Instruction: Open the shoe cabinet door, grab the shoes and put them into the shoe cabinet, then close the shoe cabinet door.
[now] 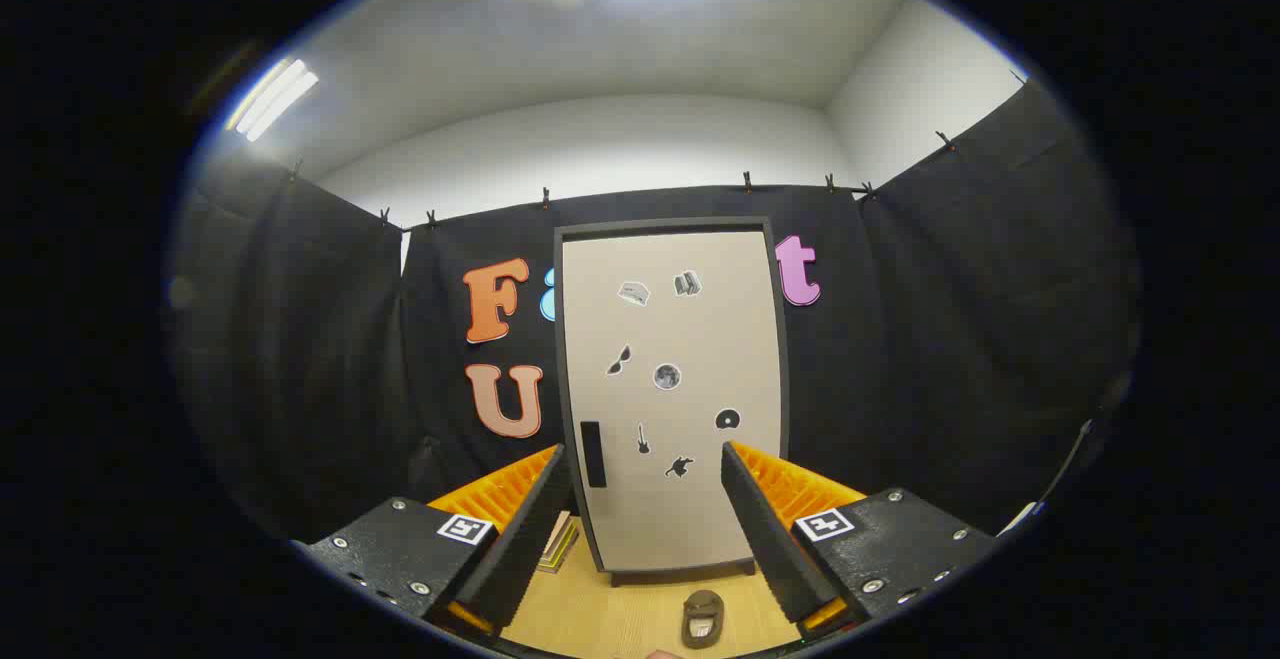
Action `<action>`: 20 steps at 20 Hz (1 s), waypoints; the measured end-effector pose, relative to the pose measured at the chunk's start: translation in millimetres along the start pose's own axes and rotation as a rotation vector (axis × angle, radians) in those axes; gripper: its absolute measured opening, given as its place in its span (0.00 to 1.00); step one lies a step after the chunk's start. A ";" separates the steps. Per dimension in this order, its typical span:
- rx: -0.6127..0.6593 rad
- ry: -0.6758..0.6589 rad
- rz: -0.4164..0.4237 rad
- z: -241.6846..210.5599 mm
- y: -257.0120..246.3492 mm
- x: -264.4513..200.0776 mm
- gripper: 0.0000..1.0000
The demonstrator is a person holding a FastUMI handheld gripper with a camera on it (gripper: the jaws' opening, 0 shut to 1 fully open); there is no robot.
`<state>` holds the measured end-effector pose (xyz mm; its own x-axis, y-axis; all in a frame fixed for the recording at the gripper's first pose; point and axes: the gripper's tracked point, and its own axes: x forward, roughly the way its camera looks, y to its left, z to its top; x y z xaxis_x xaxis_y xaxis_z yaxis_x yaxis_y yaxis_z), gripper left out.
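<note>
Your claw (pixel 645 524) fingers (pixel 530 529) cover the shoe cabinet's (pixel 675 399) lower corners and part of a book stack (pixel 560 544) by its left foot. Cabinet interior is hidden behind the closed door. Door stickers (pixel 667 376) too small to ID. The shoe (pixel 703 619) on the desk (pixel 620 614) is cut off low down; can't tell if there's a second one.

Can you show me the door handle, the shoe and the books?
Handle (pixel 592 454): gripper view, middle of the dark handle.
Shoe (pixel 703 619): gripper view, its top, between the open jaws.
Books (pixel 560 544): gripper view, the stack's top.
</note>
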<state>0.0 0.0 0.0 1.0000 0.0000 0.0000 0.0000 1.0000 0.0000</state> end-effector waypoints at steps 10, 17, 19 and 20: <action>-0.004 0.007 0.008 -1.7 2.3 3.4 0.94; -0.011 0.018 0.013 -2.5 3.1 3.2 0.94; -0.017 0.018 0.006 -1.2 1.2 3.7 0.94; -0.019 0.019 0.003 -2.2 2.1 3.5 0.94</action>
<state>3.5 2.1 -2.2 0.9998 0.0030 -0.0194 -0.0034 0.9998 -0.0189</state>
